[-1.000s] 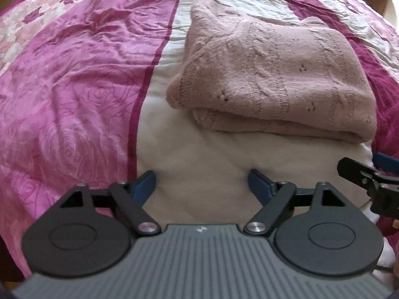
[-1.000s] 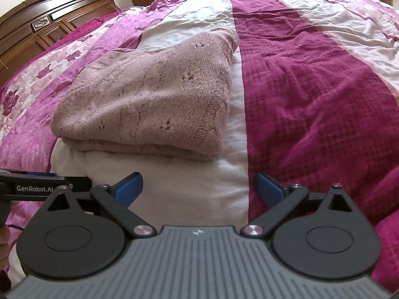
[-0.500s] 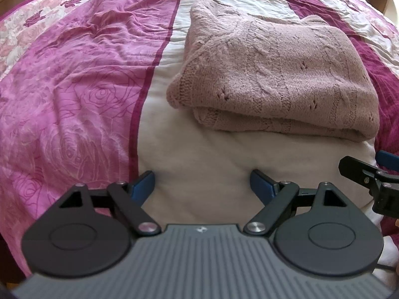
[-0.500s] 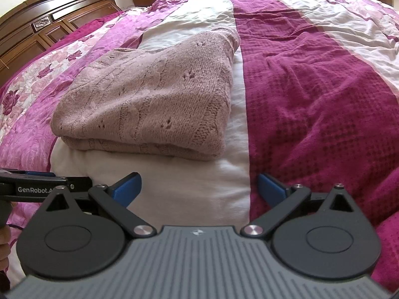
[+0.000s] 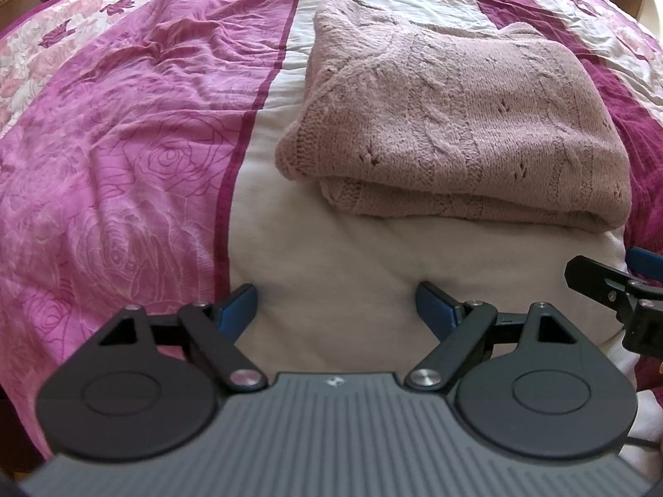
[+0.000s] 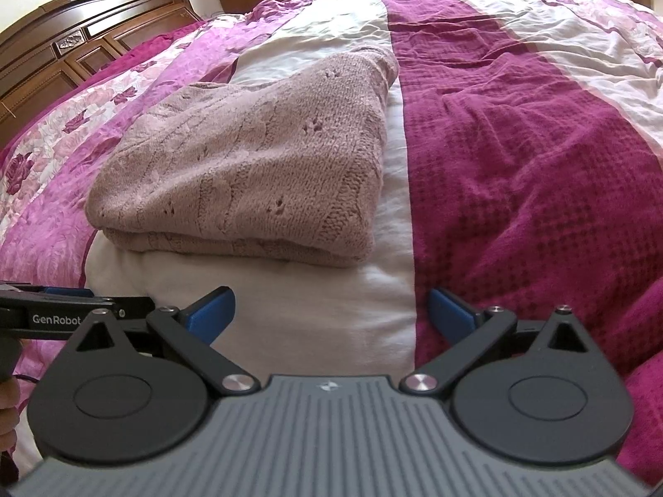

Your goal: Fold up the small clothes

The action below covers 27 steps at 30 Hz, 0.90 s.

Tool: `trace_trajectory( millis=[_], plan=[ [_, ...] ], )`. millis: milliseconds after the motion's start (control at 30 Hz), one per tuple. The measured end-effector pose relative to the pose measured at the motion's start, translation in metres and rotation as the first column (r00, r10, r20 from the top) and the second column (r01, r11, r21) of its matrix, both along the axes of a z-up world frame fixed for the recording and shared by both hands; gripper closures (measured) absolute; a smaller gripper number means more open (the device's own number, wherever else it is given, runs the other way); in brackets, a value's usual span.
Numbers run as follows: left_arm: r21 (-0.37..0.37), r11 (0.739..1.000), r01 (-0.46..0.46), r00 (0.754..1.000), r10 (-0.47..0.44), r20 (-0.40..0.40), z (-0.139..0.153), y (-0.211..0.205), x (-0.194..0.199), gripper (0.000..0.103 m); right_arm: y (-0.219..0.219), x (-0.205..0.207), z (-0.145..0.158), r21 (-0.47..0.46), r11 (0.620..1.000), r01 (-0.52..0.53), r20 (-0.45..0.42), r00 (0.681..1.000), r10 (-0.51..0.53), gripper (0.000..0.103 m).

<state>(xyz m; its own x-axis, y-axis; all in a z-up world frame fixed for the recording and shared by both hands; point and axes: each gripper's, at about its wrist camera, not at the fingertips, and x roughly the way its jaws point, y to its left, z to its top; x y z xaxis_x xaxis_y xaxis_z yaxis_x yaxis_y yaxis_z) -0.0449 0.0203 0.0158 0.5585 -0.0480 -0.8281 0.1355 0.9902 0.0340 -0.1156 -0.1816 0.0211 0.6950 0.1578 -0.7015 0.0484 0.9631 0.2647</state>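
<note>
The left gripper [image 5: 336, 306] has its blue-padded fingers [image 5: 238, 302] spread apart and empty, hovering over the white stripe of the patterned magenta, pink and white bed quilt [image 5: 124, 157]. The right gripper [image 6: 330, 310] is the same, fingers [image 6: 211, 308] apart and holding nothing, just beside the left one, whose black body shows at 9 o'clock in the right wrist view. Both point forward along the bed, low and roughly level.

Ahead of both, toward 12 o'clock, lies the dusty-pink cable-knit sweater [image 5: 456, 124], folded into a thick rectangle on the white stripe, near the fingers but not touching them. From the left wrist view it sits between 12 and 2 o'clock; from the right, between 10 and 12.

The knit looks soft, limp and fairly light, likely to sag and stretch if lifted by one point. The stacked near edge, or its two near corners, looks the surest place to pinch, taking all layers together.
</note>
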Motion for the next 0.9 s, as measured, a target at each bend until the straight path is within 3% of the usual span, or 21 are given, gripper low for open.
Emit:
trace_trajectory(
  millis=[900],
  plan=[
    [0.011, 1.000, 0.004, 1.000, -0.004, 0.004, -0.0001, -0.0013, -0.0004, 0.017, -0.0002, 0.0003, 0.0000, 0.008, 1.000, 0.002, 0.005, 1.000, -0.003, 0.000]
  ],
)
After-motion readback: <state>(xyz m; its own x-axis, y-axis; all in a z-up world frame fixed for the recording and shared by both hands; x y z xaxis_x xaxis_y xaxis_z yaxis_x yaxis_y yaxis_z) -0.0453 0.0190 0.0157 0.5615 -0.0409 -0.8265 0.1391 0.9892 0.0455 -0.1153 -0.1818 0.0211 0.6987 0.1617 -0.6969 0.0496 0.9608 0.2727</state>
